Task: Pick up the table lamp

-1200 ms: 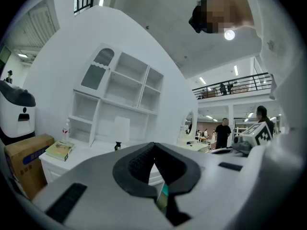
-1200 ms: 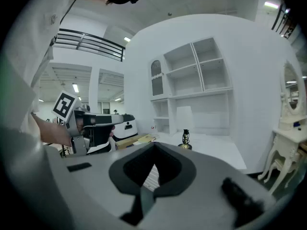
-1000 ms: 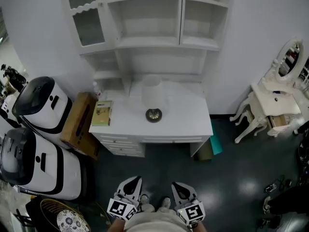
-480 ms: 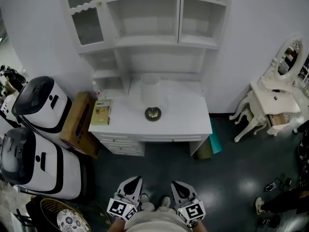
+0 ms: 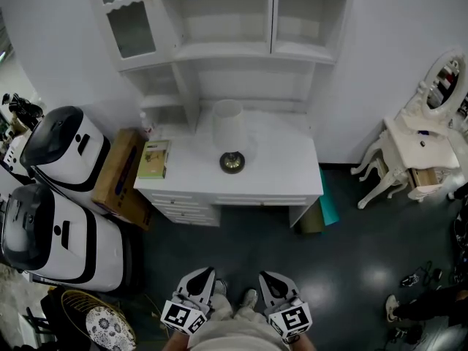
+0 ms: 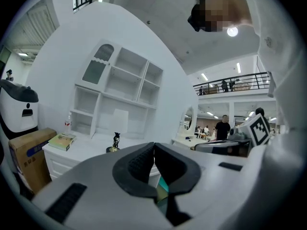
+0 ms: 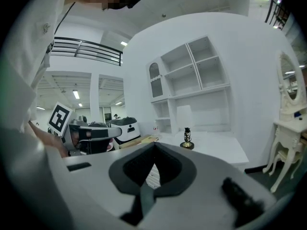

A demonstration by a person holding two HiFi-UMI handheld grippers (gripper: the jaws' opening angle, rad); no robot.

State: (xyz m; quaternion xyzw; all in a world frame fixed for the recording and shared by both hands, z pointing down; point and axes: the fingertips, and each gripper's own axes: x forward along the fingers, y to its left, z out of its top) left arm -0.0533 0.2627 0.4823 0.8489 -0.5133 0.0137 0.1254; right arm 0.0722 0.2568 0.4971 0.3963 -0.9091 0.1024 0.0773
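Table lamp point(image 5: 229, 141) stands upright near the middle of the white table point(image 5: 281, 178), its white shade above a dark round base, in front of the far shelf unit point(image 5: 219, 50). A green book point(image 5: 154, 159) lies at the table's left end, with a cardboard box point(image 5: 121, 178) just beside it on the floor. The 2 claws, left claw point(image 5: 207, 273) and right claw point(image 5: 267, 278), hang near, well apart from the table, each closed and empty.

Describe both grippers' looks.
The left gripper and right gripper match: pale grey wedge-shaped bodies, dark ribbed pads in a rounded recess, and a white cube with black square markers on each. No cables show. The person wears a white top.
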